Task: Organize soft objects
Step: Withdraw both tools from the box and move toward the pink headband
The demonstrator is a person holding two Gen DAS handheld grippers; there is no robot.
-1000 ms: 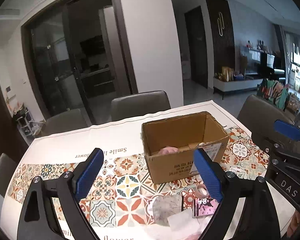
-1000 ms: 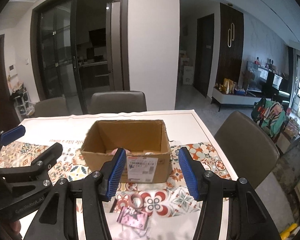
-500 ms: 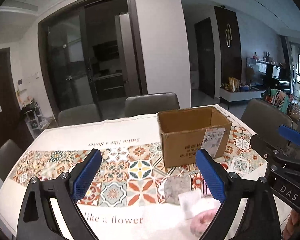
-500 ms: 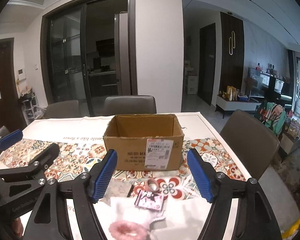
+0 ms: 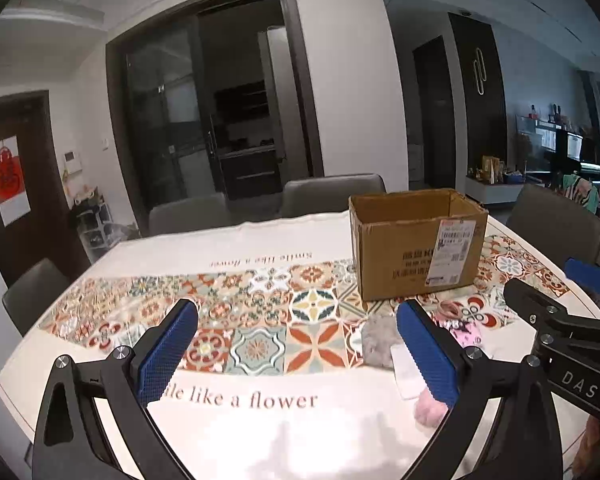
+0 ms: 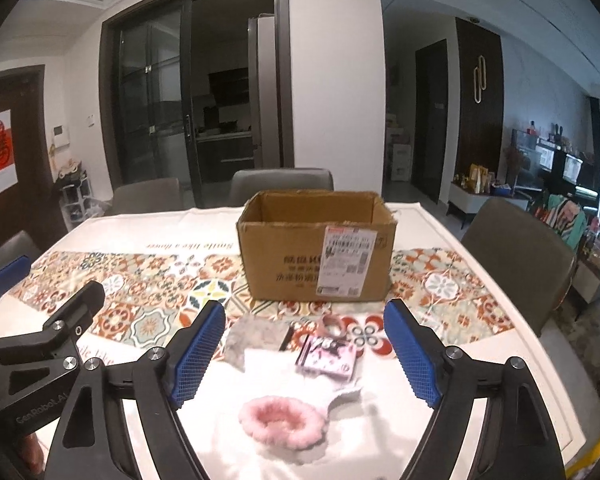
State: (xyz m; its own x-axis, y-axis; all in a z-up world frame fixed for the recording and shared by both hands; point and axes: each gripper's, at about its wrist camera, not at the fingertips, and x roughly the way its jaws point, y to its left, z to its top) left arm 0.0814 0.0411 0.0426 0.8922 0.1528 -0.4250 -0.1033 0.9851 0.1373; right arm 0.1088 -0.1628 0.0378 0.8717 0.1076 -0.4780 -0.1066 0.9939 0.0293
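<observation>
1. Counter (image 6: pixel 440 232), tiled cloth; cardboard box (image 6: pixel 316 264) at far centre.
2. Right gripper (image 6: pixel 304 354): jaws wide, just been opening, nothing held.
3. Left gripper (image 5: pixel 296 354): jaws wide, just been opening, nothing held.
4. Pink scrunchie (image 6: pixel 282 422) lies near, between right jaws, untouched.
</observation>
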